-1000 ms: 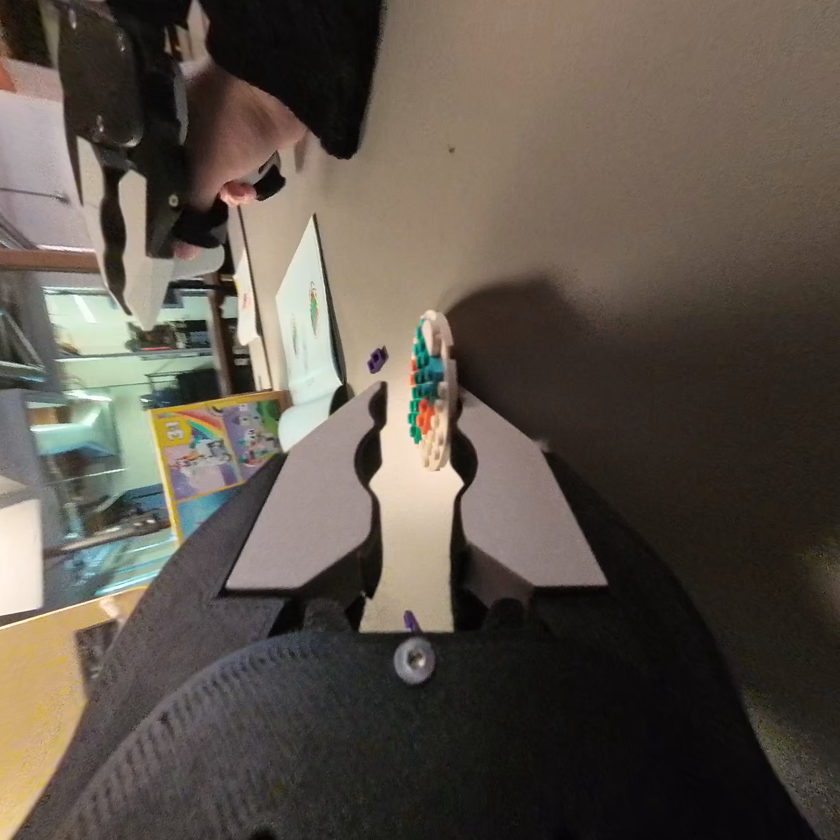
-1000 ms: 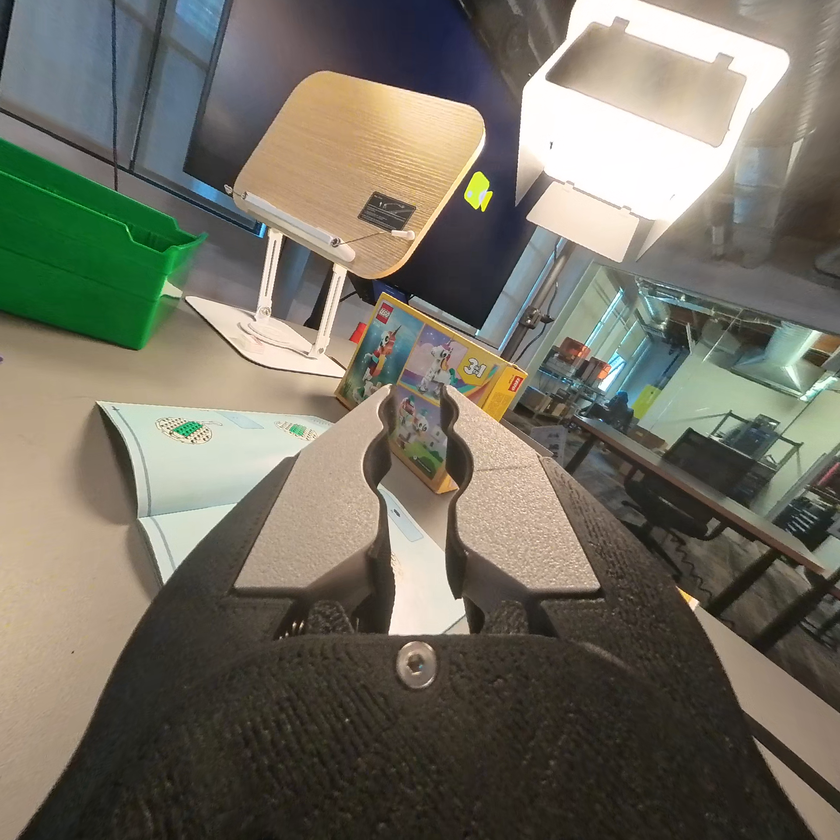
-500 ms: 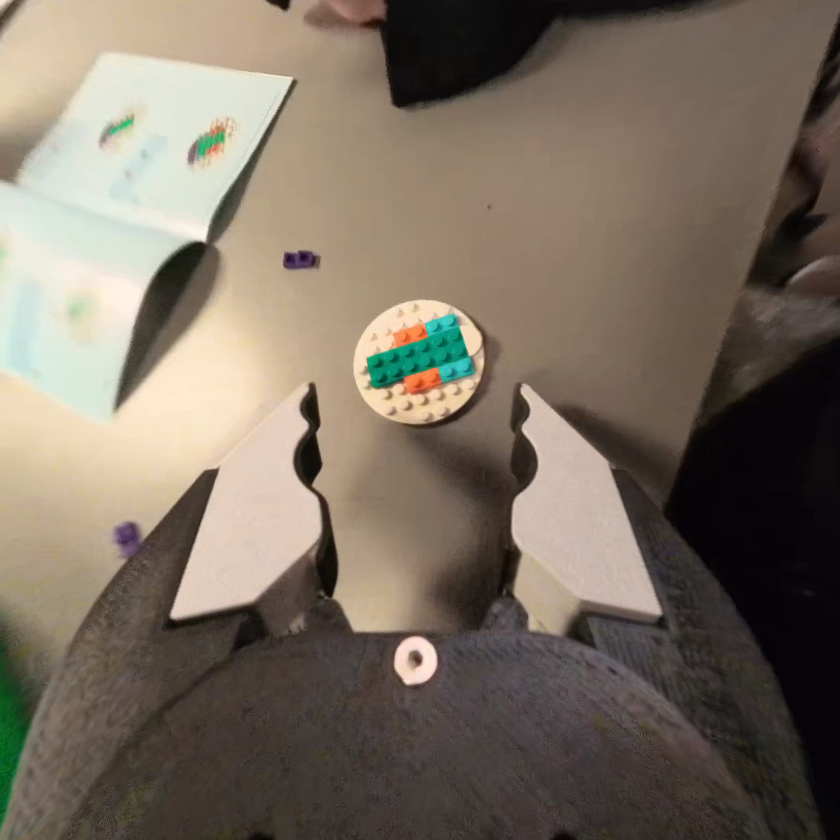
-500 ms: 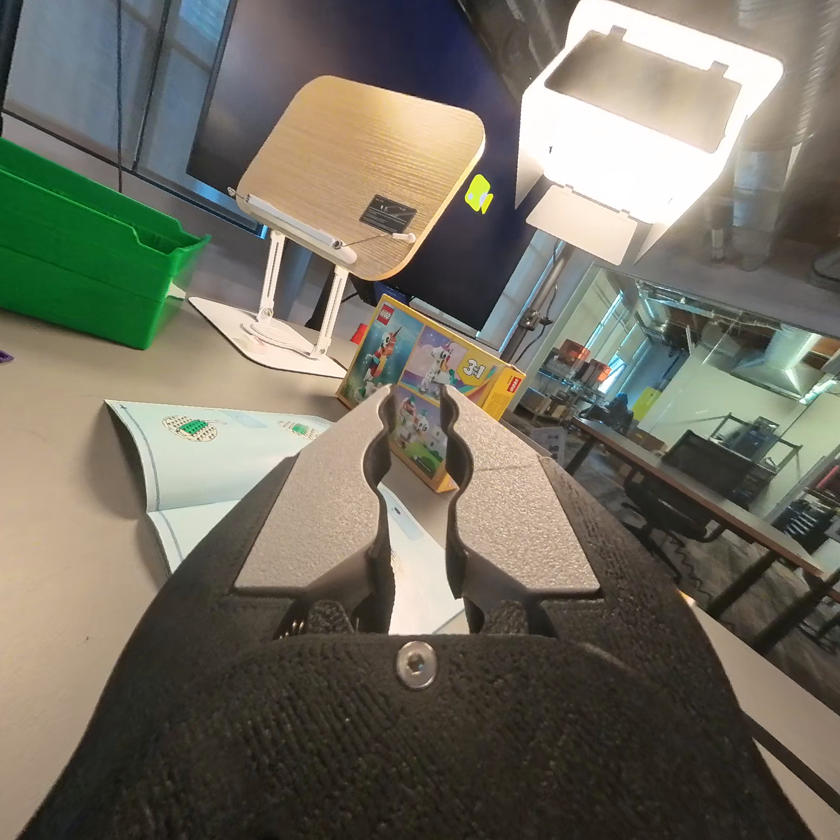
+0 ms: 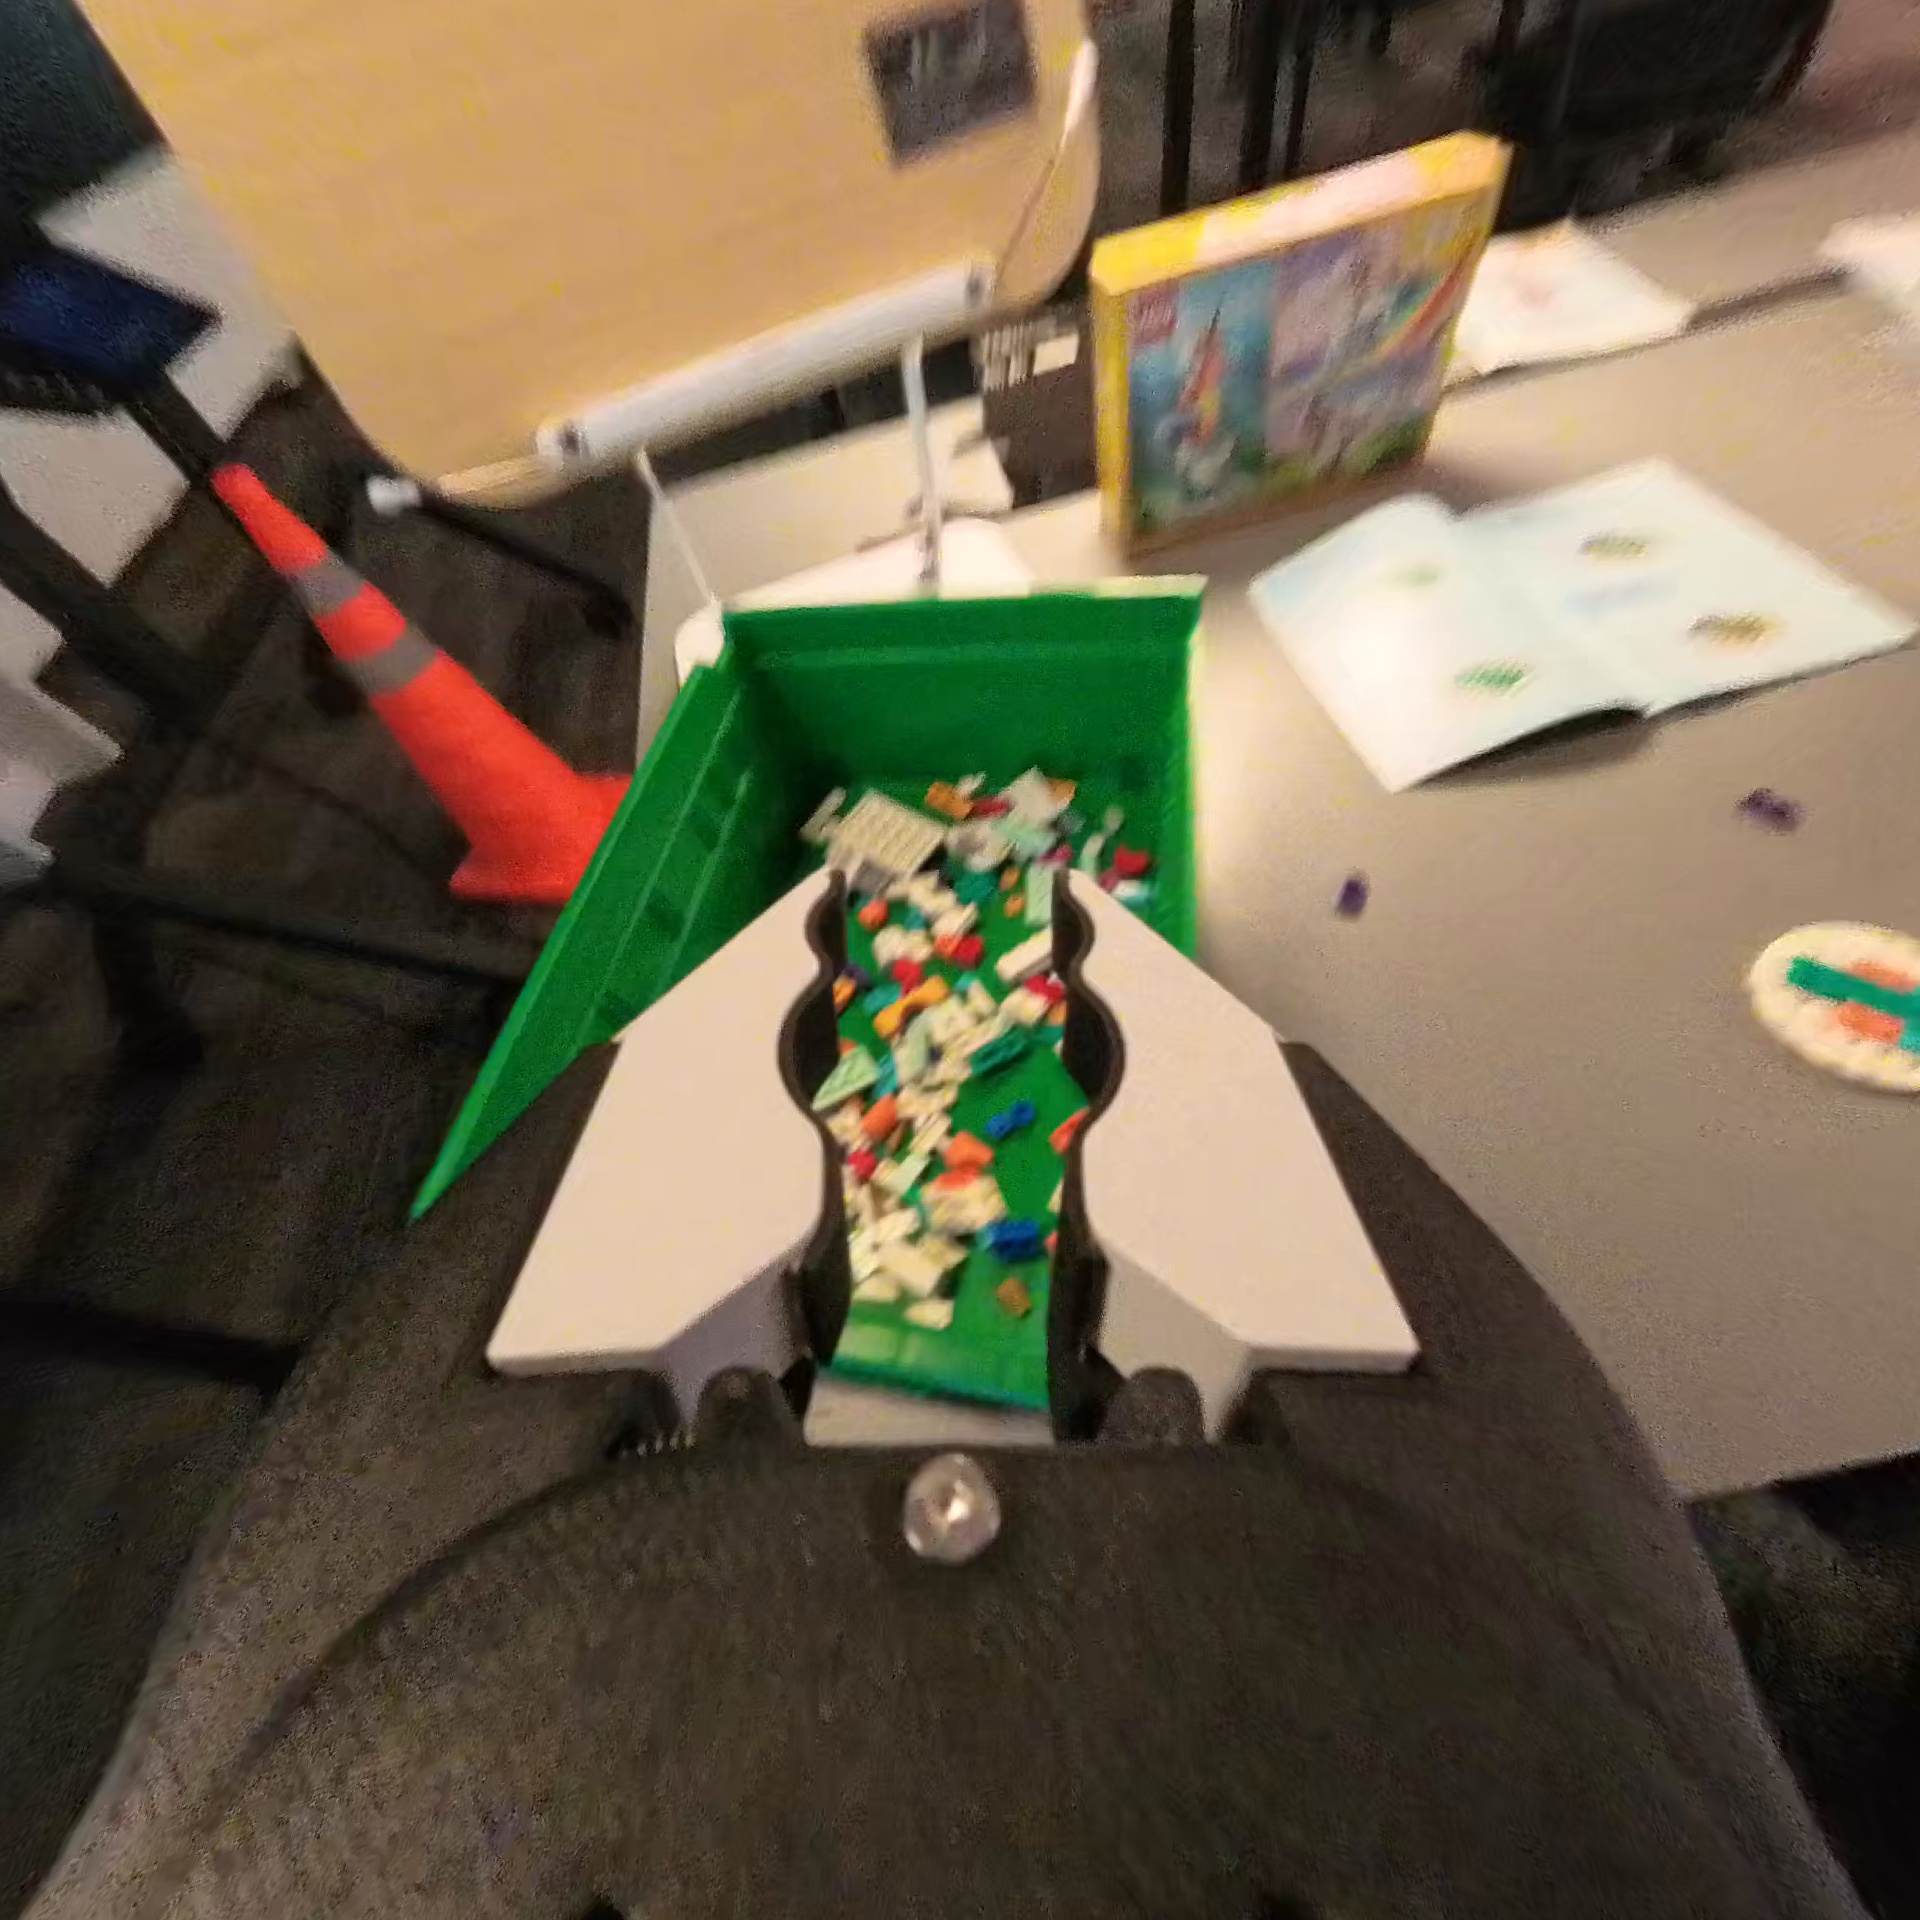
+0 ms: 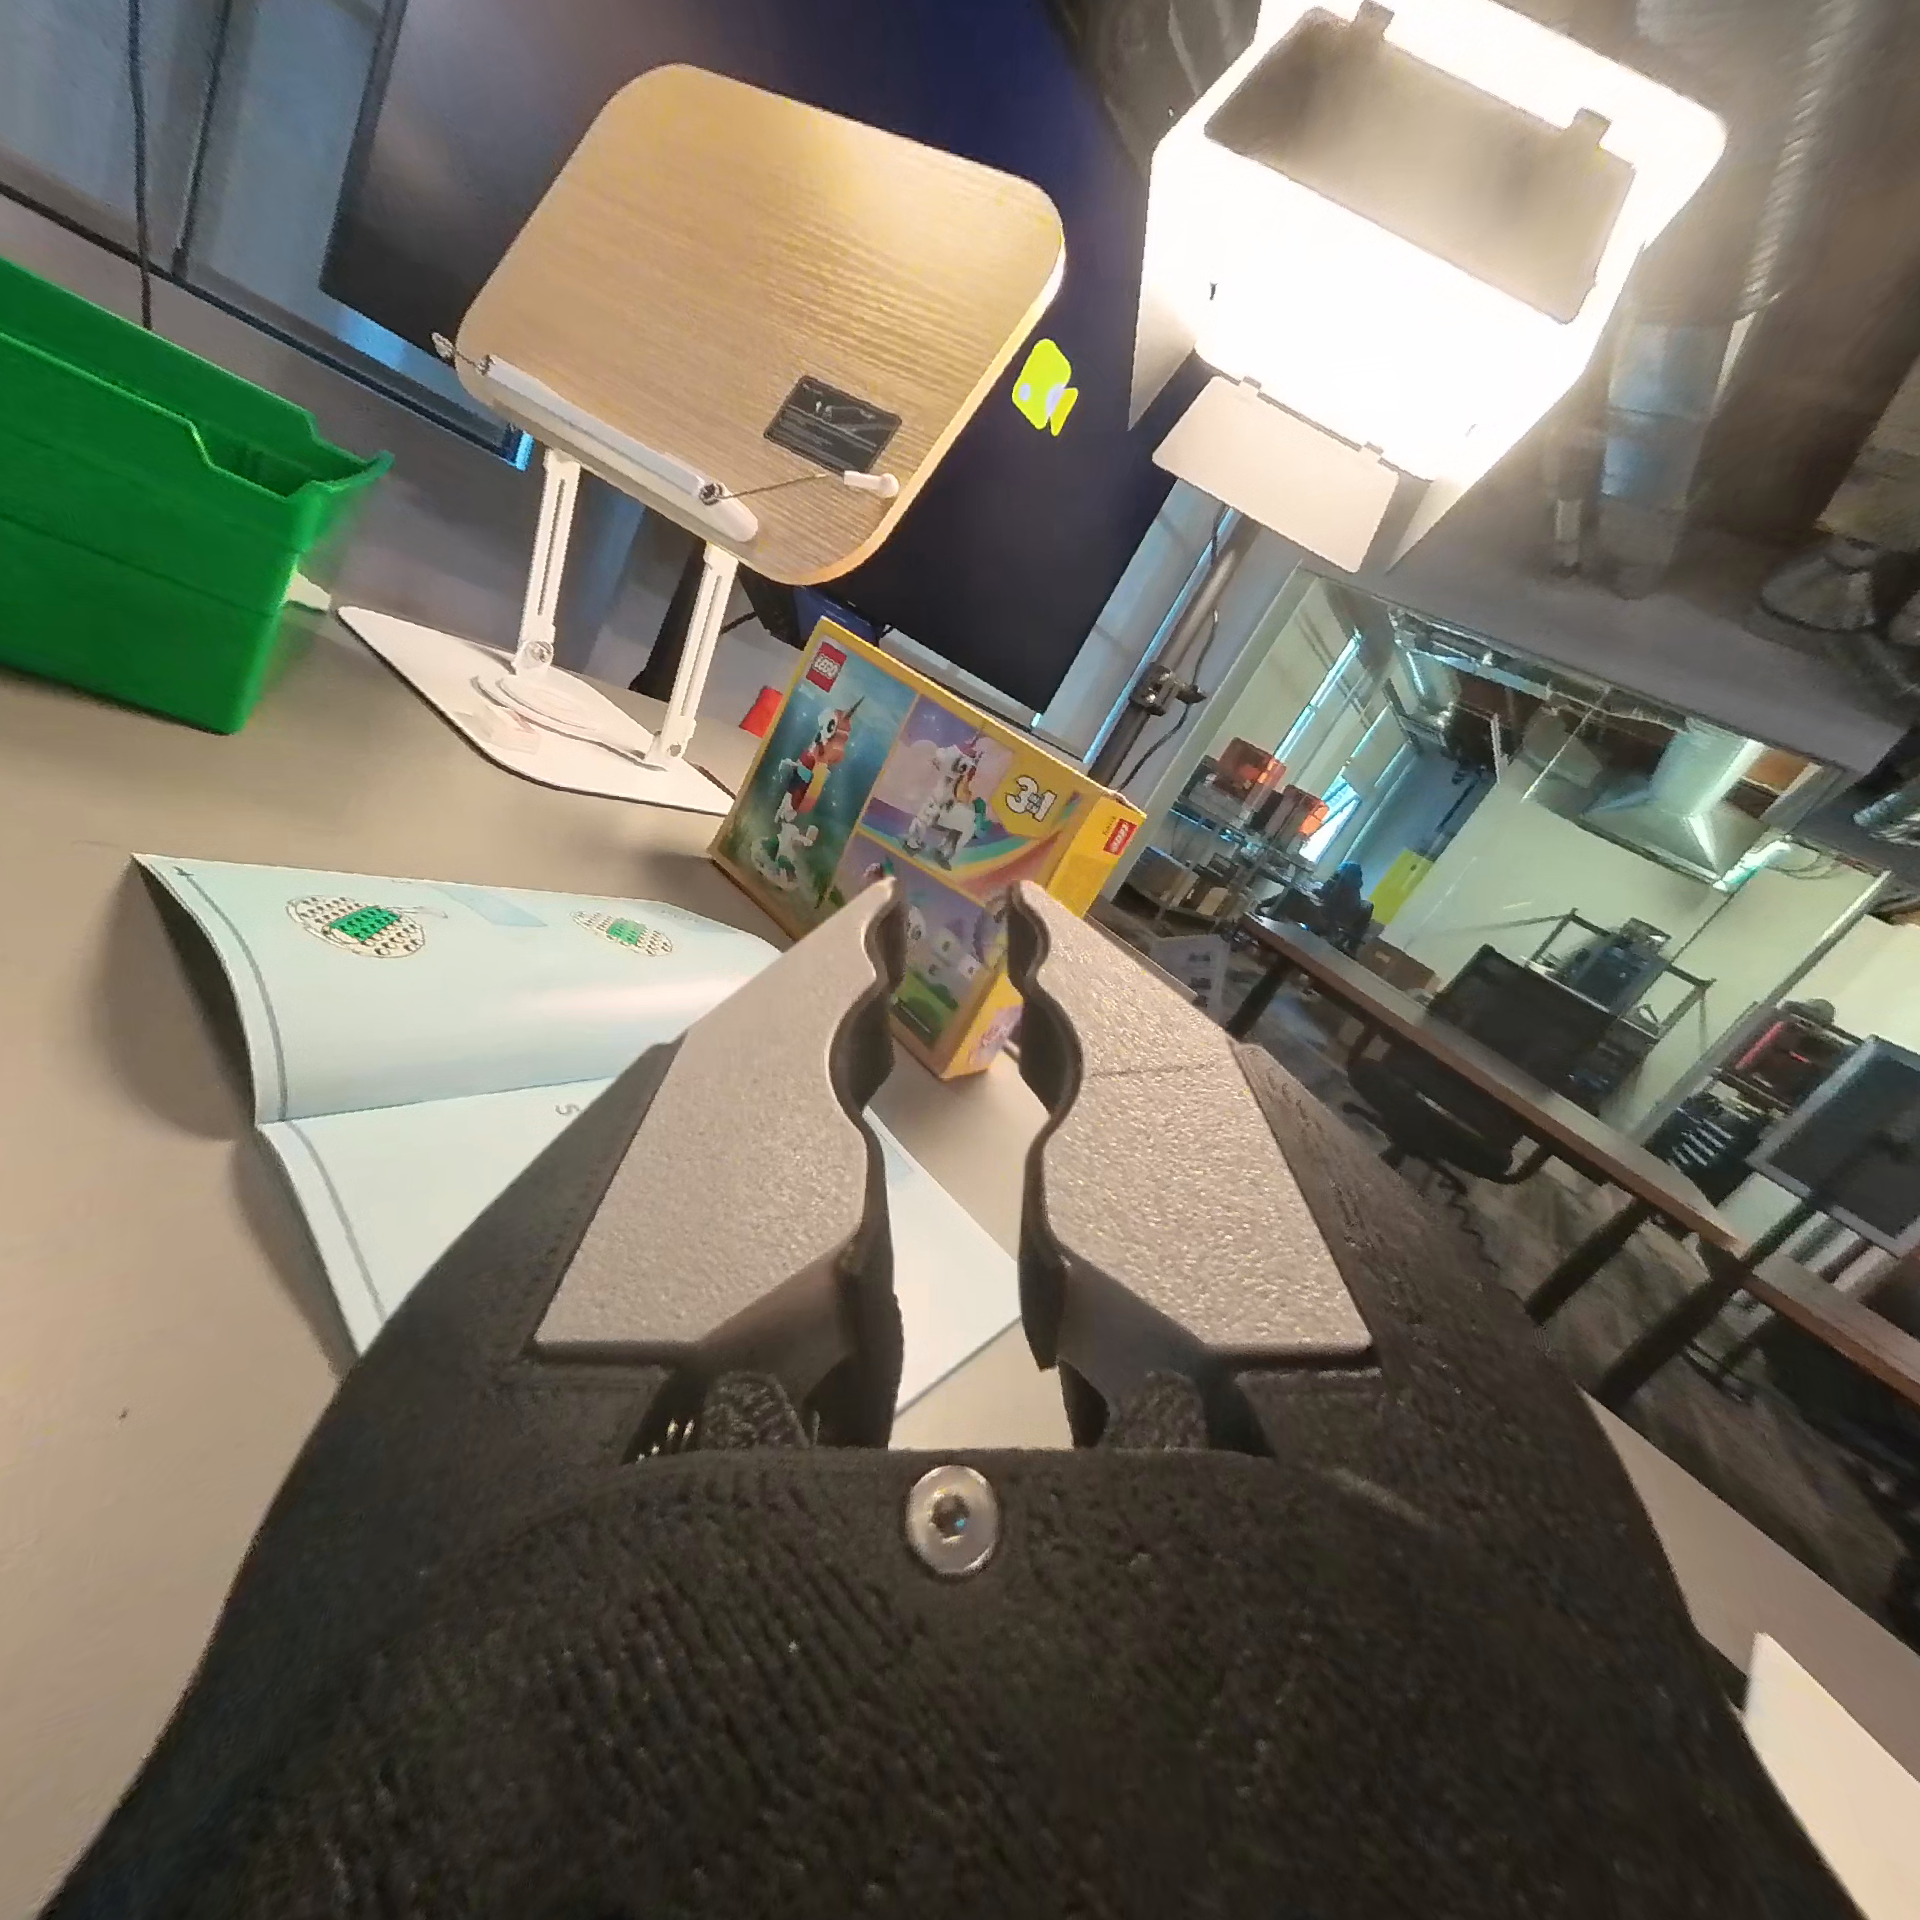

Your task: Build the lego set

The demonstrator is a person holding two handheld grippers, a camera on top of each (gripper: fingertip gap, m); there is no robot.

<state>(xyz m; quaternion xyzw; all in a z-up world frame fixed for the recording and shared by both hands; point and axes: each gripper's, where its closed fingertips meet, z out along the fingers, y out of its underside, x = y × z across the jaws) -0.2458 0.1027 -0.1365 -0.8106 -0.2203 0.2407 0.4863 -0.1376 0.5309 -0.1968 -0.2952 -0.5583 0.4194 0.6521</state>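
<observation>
My left gripper (image 5: 948, 883) is open and empty, with a moderate gap between its jaws. It hovers over a green bin (image 5: 935, 665) that holds several loose Lego pieces (image 5: 935, 1039). A round white plate with teal and orange bricks (image 5: 1844, 1003) lies on the grey table (image 5: 1455, 1143) at the far right. Two small purple pieces (image 5: 1769, 808) (image 5: 1351, 894) lie near it. My right gripper (image 6: 951, 899) is empty, with its jaws a narrow gap apart. It is low over the open instruction booklet (image 6: 436, 997) and points at the Lego box (image 6: 925, 831).
A wooden book stand (image 6: 758, 312) stands behind the bin (image 6: 156, 582), and a bright lamp panel (image 6: 1403, 260) is to its right. The left wrist view also shows the booklet (image 5: 1558, 613), the box (image 5: 1288, 343) and an orange cone (image 5: 447, 717) on the floor past the table's left edge. The left gripper's tips are roughly 45 cm from the right gripper's. My right tips are roughly 40 cm from the bright lamp panel (image 6: 1403, 260).
My left gripper has swung away from the round plate to above the green bin, and its jaws have narrowed from wide open. My right gripper has shifted only slightly.
</observation>
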